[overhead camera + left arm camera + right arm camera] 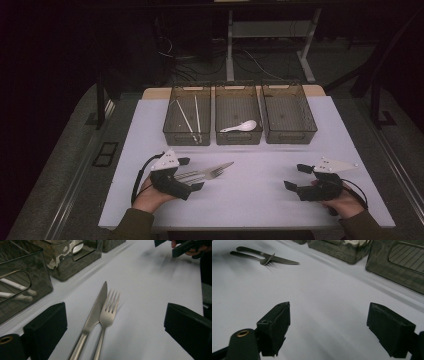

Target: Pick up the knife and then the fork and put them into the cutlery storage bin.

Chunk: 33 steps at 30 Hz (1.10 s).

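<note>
A steel knife [216, 169] and a fork [202, 175] lie side by side on the white table [250, 200], left of centre. My left gripper [191, 174] stands open around their handles, and its view shows the knife [96, 307] and the fork [108, 310] between the wide-apart jaws of the left gripper [116, 322]. My right gripper [296, 176] rests open at the right with nothing between its jaws. In its own view the right gripper [332, 325] faces bare table, with the knife [282, 260] and the fork [265, 261] far off.
Three smoky plastic trays stand in a row at the back. The left tray [180, 136] holds white chopsticks [189, 120], the middle tray [238, 137] a white spoon [241, 126], and the right tray [290, 112] shows a bare floor. Dark floor lies beyond the table edges.
</note>
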{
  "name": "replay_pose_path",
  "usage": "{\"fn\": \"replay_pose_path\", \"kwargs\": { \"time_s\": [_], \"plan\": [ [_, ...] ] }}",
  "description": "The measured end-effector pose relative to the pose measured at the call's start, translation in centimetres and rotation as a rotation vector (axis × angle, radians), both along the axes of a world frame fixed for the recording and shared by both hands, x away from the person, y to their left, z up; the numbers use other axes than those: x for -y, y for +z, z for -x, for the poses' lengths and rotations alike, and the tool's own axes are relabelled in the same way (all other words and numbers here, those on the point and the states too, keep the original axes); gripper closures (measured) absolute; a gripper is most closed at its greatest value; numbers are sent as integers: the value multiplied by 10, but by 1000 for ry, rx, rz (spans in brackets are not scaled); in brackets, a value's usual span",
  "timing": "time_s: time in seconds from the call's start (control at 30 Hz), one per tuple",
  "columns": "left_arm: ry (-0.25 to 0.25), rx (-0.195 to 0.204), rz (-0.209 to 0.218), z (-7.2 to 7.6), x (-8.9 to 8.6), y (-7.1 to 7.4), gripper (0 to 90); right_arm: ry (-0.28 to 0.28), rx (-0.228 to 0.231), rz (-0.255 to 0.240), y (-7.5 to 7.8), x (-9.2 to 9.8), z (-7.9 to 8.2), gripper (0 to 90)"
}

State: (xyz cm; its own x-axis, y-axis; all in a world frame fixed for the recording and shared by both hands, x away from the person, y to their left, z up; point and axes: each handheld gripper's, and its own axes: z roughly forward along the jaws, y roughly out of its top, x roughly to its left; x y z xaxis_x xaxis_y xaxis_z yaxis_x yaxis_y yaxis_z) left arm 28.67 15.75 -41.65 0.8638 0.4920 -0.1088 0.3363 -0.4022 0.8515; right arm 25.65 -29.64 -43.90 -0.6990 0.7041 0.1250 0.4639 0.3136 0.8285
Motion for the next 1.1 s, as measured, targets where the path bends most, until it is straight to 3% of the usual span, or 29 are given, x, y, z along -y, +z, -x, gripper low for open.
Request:
{"fn": "replay_pose_path", "kwargs": {
  "time_s": [0.13, 0.33, 0.43, 0.53, 0.6, 0.8, 1.1],
  "plan": [
    [-7, 5, -15, -12, 4, 3, 138, -1, 0, 2, 0, 0, 0, 188],
    [-33, -22, -20, -29, 11, 2, 324, -3, 2, 4, 0, 1, 0, 188],
    [-41, -34, -54, -32, 13, -2, 432, -2, 10, 7, 0, 1, 0, 188],
    [-67, -42, -118, -30, 14, -5, 545, 2, 10, 10, 1, 1, 0, 188],
    [-70, -57, -134, -29, 13, -8, 606, 5, 10, 13, 0, 0, 1, 188],
    [-96, -68, -198, -27, 9, -16, 691, 8, 13, 20, 0, -1, 1, 189],
    [-141, -48, -264, -23, 10, -26, 745, 13, 13, 21, 0, -1, 1, 189]
  ]
}}
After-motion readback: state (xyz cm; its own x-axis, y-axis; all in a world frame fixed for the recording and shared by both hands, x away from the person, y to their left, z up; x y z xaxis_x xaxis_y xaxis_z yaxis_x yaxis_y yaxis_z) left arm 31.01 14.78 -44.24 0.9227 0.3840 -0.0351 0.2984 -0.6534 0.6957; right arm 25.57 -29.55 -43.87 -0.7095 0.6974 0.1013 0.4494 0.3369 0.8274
